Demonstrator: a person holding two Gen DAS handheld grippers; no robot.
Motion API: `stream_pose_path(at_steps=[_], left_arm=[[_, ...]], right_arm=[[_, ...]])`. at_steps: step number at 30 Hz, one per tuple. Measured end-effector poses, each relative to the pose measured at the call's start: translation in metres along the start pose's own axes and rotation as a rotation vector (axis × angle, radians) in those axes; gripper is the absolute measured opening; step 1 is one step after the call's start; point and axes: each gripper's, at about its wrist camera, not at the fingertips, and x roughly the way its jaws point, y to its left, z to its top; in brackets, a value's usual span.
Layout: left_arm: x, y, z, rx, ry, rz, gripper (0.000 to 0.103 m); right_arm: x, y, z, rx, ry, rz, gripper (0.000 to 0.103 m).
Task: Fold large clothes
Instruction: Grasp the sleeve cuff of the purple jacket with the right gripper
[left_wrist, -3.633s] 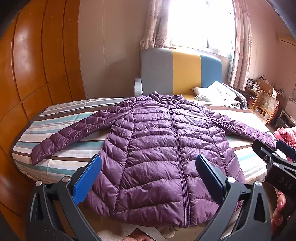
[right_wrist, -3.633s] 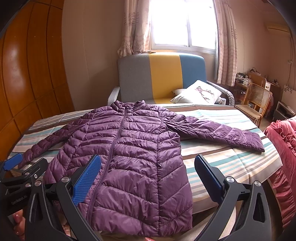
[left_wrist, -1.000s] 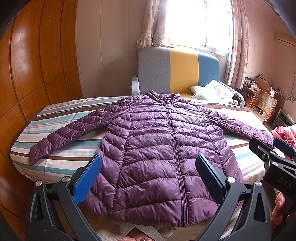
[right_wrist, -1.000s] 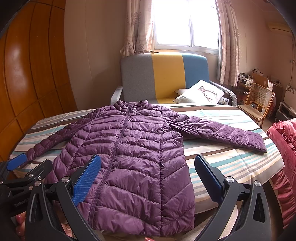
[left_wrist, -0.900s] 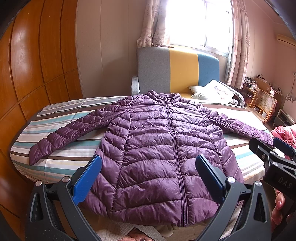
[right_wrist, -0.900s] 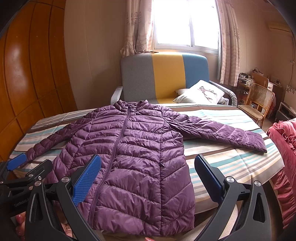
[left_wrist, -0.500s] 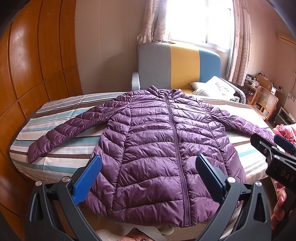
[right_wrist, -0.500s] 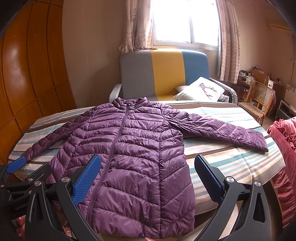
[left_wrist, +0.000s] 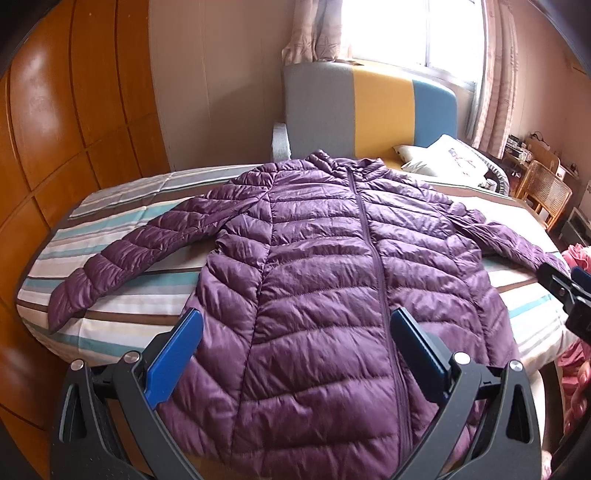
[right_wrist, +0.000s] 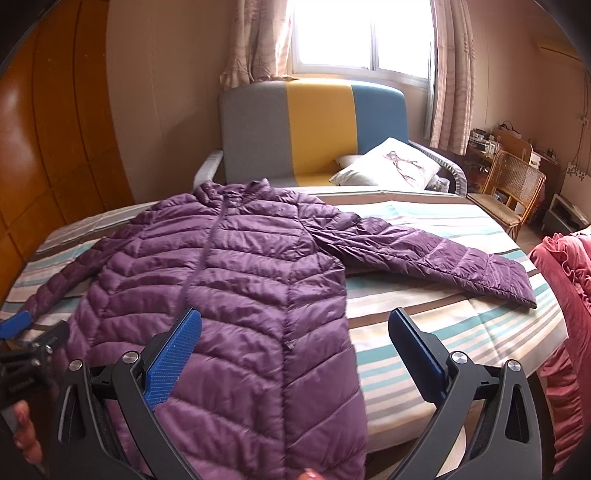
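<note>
Jacket (left_wrist: 321, 280), purple, quilted: lies zipped and face up on your striped bed (left_wrist: 122, 317), hem toward you. Left sleeve (left_wrist: 136, 254): spread outward, unfolded. Left tool (left_wrist: 295, 354): spread wide, empty, above the hem. Right tool (right_wrist: 295, 354): likewise released. Right sleeve (right_wrist: 428, 258): spread outward. Step: folding not yet begun; next, probably, you grasp a sleeve and carry it across the body.

No writing, label, brand or number can be made out in either view. The pillow (right_wrist: 388, 164) on the sofa carries a printed picture, not words, and the faint marking on the left gripper (right_wrist: 26, 380), seen from the right wrist, is too blurred to read.
</note>
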Motion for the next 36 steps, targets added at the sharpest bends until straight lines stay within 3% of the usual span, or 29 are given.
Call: stream_pose_path(at_steps=[5,10,15,18,22,30,36], left_arm=[[0.046,0.006,0.010,0.011,0.056,0.048,0.101],[0.094,0.017,0.020,0.030,0.113,0.095,0.101],[0.132,0.027,0.033,0.037,0.130,0.181,0.101],[0.149,0.030,0.041,0.053,0.127,0.197,0.101],[0.163,0.031,0.049,0.048,0.123,0.196,0.101],[0.185,0.033,0.047,-0.004,0.119,0.152,0.101],[0.195,0.037,0.039,-0.035,0.130,0.122,0.101]], right_arm=[[0.035,-0.032,0.002,0.045,0.023,0.048,0.100],[0.085,-0.086,0.003,0.156,0.163,-0.070,0.100],[0.119,-0.174,0.000,0.453,0.193,-0.114,0.100],[0.139,-0.236,-0.010,0.693,0.200,-0.127,0.100],[0.151,-0.283,-0.023,0.905,0.175,-0.139,0.082],[0.163,-0.323,-0.021,1.060,0.085,-0.173,0.064],[0.174,-0.352,-0.023,1.127,0.053,-0.213,0.030]])
